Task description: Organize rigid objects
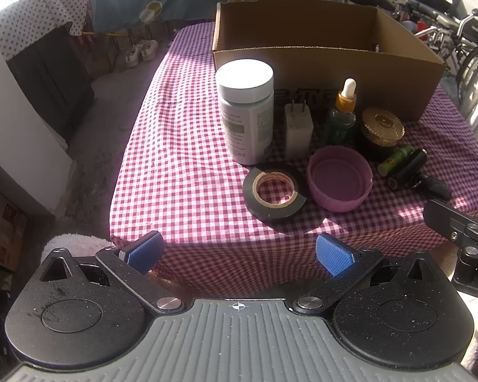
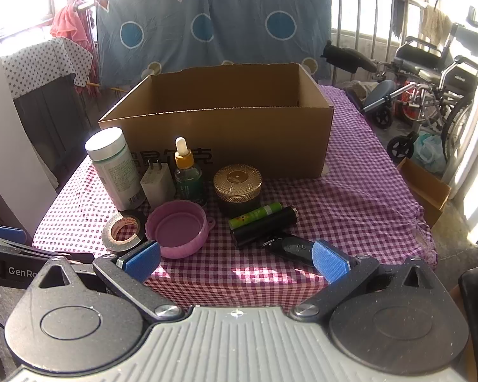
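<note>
An open cardboard box [image 1: 334,73] [image 2: 226,133] stands at the back of a checked tablecloth. In front of it stand a white-lidded bottle [image 1: 247,111] [image 2: 114,168], a white plug adapter [image 1: 298,129] [image 2: 157,183], a green dropper bottle [image 1: 342,114] [image 2: 188,172] and a gold-lidded jar [image 1: 380,132] [image 2: 238,187]. Nearer lie a black tape roll [image 1: 274,191] [image 2: 122,230], a pink lid [image 1: 339,181] [image 2: 178,230], a green tube [image 1: 395,159] [image 2: 255,214] and black cylinders [image 1: 408,168] [image 2: 264,226]. My left gripper [image 1: 239,254] and right gripper [image 2: 235,259] hover open before the table's front edge, holding nothing.
A wheelchair [image 2: 430,73] and a small carton [image 2: 425,191] stand on the floor to the right. A blue patterned sheet [image 2: 213,22] hangs behind the box. A dark cabinet under a starred cloth [image 1: 41,63] stands to the left. The right gripper's body [image 1: 462,242] shows in the left wrist view.
</note>
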{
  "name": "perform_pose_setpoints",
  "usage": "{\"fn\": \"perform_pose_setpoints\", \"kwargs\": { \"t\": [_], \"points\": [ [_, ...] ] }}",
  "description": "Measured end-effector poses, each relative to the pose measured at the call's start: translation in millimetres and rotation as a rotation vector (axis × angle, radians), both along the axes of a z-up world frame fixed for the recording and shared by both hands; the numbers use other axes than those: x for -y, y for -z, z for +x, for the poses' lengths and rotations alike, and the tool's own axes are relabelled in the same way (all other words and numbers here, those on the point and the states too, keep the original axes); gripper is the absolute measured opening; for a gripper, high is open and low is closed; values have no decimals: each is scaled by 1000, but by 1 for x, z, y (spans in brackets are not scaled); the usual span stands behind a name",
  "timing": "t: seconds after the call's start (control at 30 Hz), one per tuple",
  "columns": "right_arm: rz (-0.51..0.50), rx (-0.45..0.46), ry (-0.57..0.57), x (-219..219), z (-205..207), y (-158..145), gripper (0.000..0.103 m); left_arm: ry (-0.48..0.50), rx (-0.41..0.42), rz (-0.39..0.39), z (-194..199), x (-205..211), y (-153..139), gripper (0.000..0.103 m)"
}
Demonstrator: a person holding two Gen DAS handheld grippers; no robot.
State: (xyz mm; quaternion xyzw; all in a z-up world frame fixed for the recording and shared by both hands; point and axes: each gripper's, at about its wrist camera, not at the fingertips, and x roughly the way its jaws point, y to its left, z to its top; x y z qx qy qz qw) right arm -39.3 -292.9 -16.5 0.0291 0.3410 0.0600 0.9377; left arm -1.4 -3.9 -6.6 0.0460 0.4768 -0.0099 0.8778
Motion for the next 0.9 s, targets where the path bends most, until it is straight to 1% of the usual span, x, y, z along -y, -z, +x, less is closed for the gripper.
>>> {"fn": "perform_pose_setpoints", "kwargs": {
  "t": [0.9],
  "points": [
    [1,5,-2,-2,-1,-3,103,-22,3,5,-2,-6,-2,102]
  ]
}}
